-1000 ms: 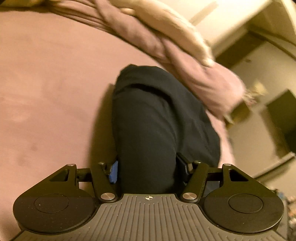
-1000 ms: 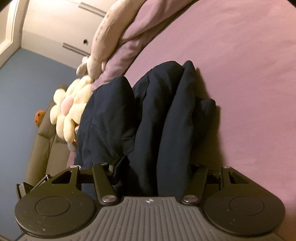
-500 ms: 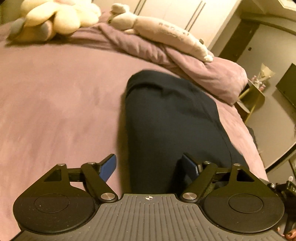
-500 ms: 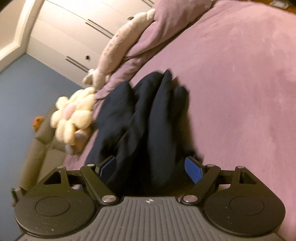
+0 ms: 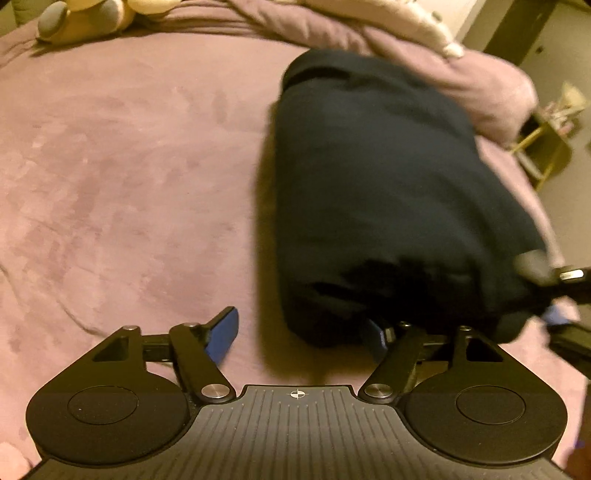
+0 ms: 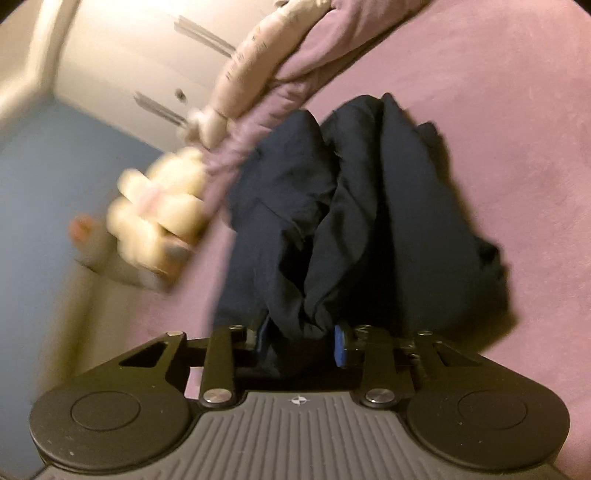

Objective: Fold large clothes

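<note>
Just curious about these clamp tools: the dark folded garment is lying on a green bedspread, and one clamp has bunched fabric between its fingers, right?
Not quite: the bedspread is dusty pink-purple, not green, as the left wrist view shows. The rest holds: the dark garment lies on it, and the right gripper is closing with bunched fabric between its fingers.

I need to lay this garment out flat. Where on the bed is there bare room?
Free: the wide bedspread left of the dark garment, up to the plush toy. Crowded: the far side, where the rumpled blanket borders the garment.
</note>
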A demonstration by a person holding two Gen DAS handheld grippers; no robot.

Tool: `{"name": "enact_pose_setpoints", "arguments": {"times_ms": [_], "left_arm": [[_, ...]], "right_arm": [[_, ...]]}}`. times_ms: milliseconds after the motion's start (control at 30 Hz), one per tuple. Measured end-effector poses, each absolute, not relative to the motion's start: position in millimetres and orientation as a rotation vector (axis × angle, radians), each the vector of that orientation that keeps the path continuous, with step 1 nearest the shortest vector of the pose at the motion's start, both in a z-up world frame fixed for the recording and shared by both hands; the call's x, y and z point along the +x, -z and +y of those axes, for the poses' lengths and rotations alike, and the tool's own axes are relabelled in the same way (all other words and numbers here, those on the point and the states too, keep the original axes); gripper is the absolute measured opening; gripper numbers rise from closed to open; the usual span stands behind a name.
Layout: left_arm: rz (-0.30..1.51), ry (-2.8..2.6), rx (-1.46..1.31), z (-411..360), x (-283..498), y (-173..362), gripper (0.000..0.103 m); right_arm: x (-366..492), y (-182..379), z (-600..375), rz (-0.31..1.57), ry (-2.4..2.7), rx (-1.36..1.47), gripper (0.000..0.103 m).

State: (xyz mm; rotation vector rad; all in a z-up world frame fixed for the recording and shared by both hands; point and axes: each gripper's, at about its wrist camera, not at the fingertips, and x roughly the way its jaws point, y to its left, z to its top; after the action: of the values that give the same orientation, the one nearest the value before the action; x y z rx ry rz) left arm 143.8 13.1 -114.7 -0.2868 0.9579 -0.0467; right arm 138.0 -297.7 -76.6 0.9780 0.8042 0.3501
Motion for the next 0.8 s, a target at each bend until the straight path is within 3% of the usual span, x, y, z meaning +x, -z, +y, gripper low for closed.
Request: {"name": "enact_pose_setpoints", "arguments": {"times_ms": [67,200,433,600,800], "left_arm": [[0.969,0.039,-0.290,17.0,145.0,117.5,0.083],[1.016,0.052,-0.302,19.2,140.3,123.7,0.083],[1.025,-0.033,-0.270,51.9,117.2,106.8,0.081],[0.938,-0.089,-0.331,69.0,110.1,78.7,0.080],[0.873,-0.013,-0.272,31.8,127.2,55.0,0.081]], "right_arm": [[135.8,87.0,-307.6,0.809,-0.329,1.032,0.029],[130.5,104.7,-308.0,0.890,-0.216,0.935,0.034],[105.4,57.0,-301.7,0.777,-0.173,0.688,0.038],[114.4,17.1,-284.8,0.662,-0.199,0.561,0.040],[149.3,6.1,-228.0,0.733,-0.205,0.291,0.038]]}}
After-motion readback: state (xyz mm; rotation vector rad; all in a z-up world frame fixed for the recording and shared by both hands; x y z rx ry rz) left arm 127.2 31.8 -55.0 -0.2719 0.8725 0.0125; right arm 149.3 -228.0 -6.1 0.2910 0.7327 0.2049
